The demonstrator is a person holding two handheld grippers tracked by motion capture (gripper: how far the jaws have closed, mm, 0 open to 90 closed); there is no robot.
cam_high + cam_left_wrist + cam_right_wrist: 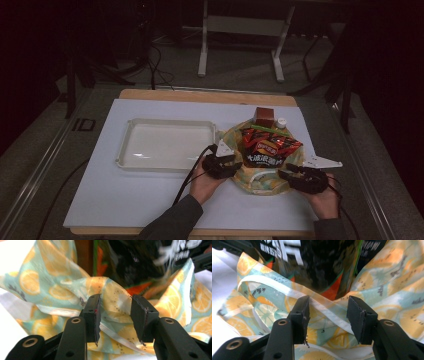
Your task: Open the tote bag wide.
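The left gripper (115,315) has its fingers (92,315) spread around a fold of the citrus-print bag (50,287), not yet pinching. The right gripper (328,320) stands spread over the bag's white handle strap (287,291).

The snack bag (267,147) hides the inside of the fruit-print bag (250,177), its white lettering blurs in both gripper views, and the brown box (264,117) stands half hidden behind it.

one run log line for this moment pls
left claw: open at fruit-print bag edge | right claw: open at bag's white strap | snack packet in bag | tray empty
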